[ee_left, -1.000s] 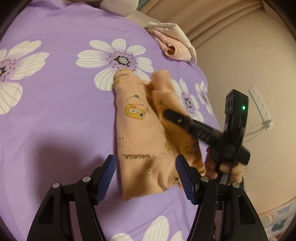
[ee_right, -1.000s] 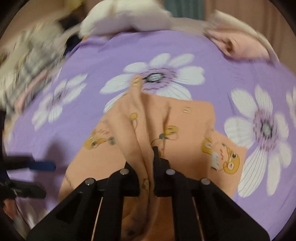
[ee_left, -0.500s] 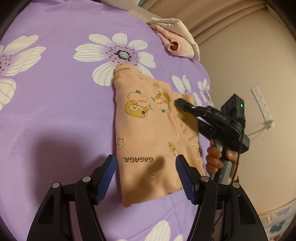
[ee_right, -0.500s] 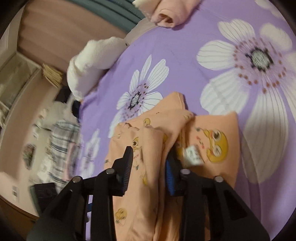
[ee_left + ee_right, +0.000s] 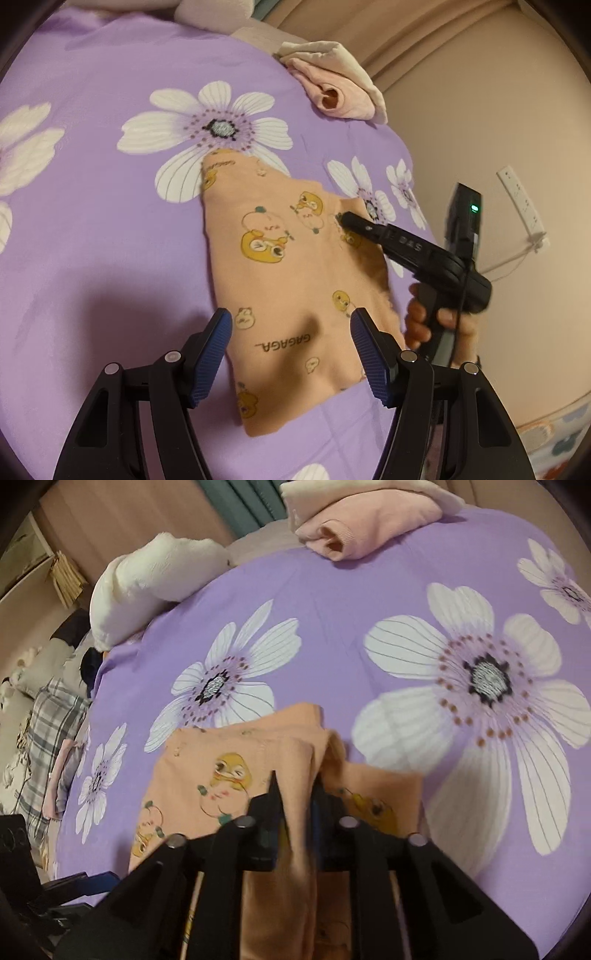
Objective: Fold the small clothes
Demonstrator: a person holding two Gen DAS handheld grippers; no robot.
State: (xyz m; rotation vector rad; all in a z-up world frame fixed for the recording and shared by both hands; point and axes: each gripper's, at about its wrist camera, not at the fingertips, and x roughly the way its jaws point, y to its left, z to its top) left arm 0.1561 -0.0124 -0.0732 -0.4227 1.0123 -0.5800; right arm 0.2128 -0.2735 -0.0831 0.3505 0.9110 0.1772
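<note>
I see the purple flowered bedspread (image 5: 92, 122) filling both views, and on it the peach printed garment (image 5: 295, 280) lies flat, its far corner touching a big white flower. Beyond the garment, at the bedspread's far edge, sits a folded pink garment (image 5: 338, 98). My left gripper (image 5: 291, 354) hovers over the peach garment's near end, jaws spread wide and holding nothing. My right gripper (image 5: 295, 794) reaches in level from the peach garment's right side, hand (image 5: 424, 317) wrapped around the grip below, jaws pressed together on a raised fold of the fabric.
</note>
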